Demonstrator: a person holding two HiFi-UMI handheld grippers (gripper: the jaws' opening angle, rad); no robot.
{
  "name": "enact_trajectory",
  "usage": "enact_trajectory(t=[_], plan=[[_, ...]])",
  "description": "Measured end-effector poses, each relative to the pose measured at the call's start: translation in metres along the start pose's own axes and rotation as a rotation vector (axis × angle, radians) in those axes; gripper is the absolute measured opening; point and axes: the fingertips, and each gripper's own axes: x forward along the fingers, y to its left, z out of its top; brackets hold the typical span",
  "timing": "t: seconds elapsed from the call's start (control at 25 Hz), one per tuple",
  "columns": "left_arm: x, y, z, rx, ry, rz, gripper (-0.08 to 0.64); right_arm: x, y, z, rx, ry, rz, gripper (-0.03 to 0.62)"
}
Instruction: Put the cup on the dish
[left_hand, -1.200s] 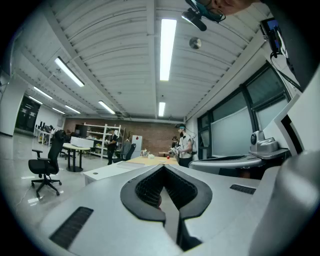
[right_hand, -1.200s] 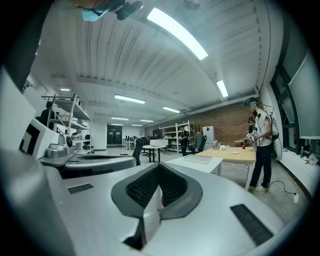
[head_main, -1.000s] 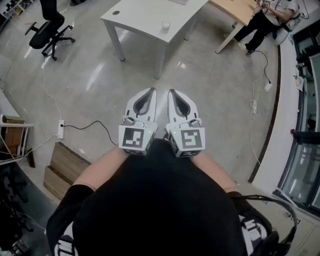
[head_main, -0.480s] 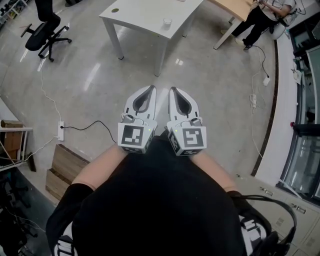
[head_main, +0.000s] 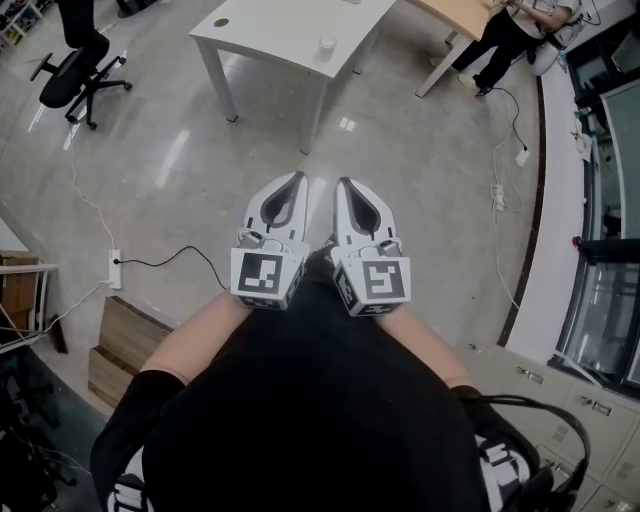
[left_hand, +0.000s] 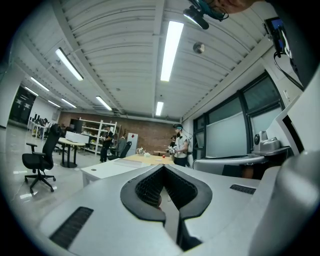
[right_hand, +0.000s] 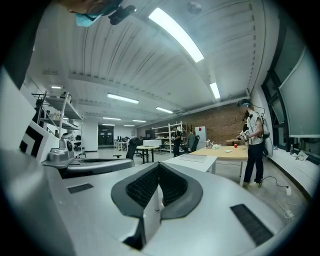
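Hovering side by side, left hand-held gripper (head_main: 298, 180) & right hand-held gripper (head_main: 342, 184) both clenched, empty, far from white table (head_main: 280, 35).

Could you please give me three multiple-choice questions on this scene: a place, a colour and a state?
1. Where is the cup? A. on the white table B. on the floor C. in a gripper
2. What colour is the office chair? A. red B. black C. white
3. How are the right gripper's jaws? A. wide open B. shut on the cup C. shut, empty
Answers: 1 A, it stands near the table's edge; 2 B, seat and base look black; 3 C, jaws meet with nothing between.
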Motion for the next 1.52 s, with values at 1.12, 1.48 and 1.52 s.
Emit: enact_trajectory(t=[1.12,1.48,1.52], plan=[[0.232,0.054,-0.020,0.035,0.107,0.088,0.003,0.204,-0.144,-0.001,0.067,0.036,0.140,0.012],[0.295,0.052,0.000,0.074,0.095,0.134,0.003,0.245,-0.200,0.021,0.069,0.000,0.184,0.012],[0.301,0.051,0.002,0.078,0.090,0.140,0.003,0.247,-0.205,0.024,0.064,-0.008,0.191,0.012]])
